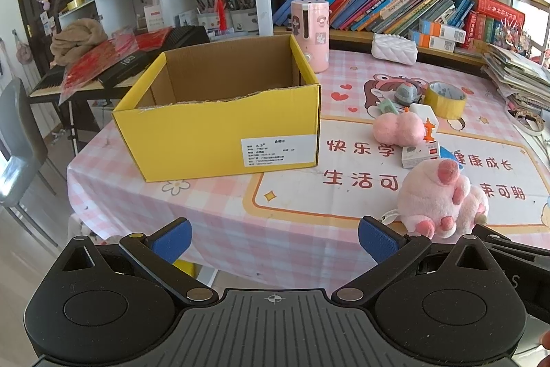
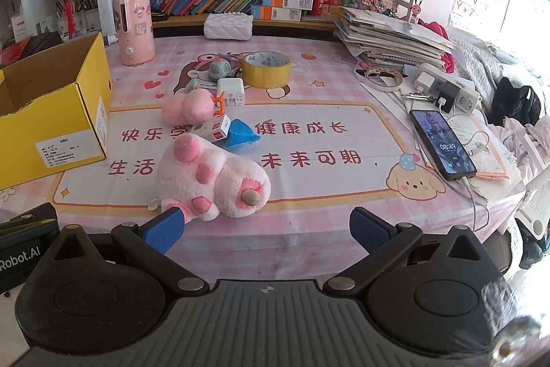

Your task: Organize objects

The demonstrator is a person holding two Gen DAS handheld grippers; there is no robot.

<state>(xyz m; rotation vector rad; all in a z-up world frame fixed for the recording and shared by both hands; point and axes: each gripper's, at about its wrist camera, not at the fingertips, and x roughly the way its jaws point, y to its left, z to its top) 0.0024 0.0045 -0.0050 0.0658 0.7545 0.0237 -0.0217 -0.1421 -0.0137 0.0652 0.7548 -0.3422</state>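
Observation:
An empty yellow cardboard box (image 1: 220, 133) (image 2: 51, 126) stands open on the left of the pink checked tablecloth (image 1: 240, 215). A pink plush toy (image 1: 440, 198) (image 2: 213, 181) lies near the front edge. Behind it sit a smaller pink plush (image 1: 395, 128) (image 2: 189, 107), a small white carton (image 2: 213, 128), a blue packet (image 2: 240, 135), a white charger (image 2: 230, 95), a grey toy (image 2: 220, 69) and a yellow tape roll (image 1: 445, 98) (image 2: 266, 67). My left gripper (image 1: 275, 241) is open over the table's front edge, right of the box. My right gripper (image 2: 266, 229) is open, just in front of the plush.
A pink cylindrical appliance (image 2: 134, 26) and a white quilted case (image 2: 228, 26) stand at the back. A phone (image 2: 441, 143) on a cable, a power strip (image 2: 447, 88) and a paper stack (image 2: 388, 36) fill the right side. Bookshelves rise behind; a grey chair (image 1: 17, 143) stands left.

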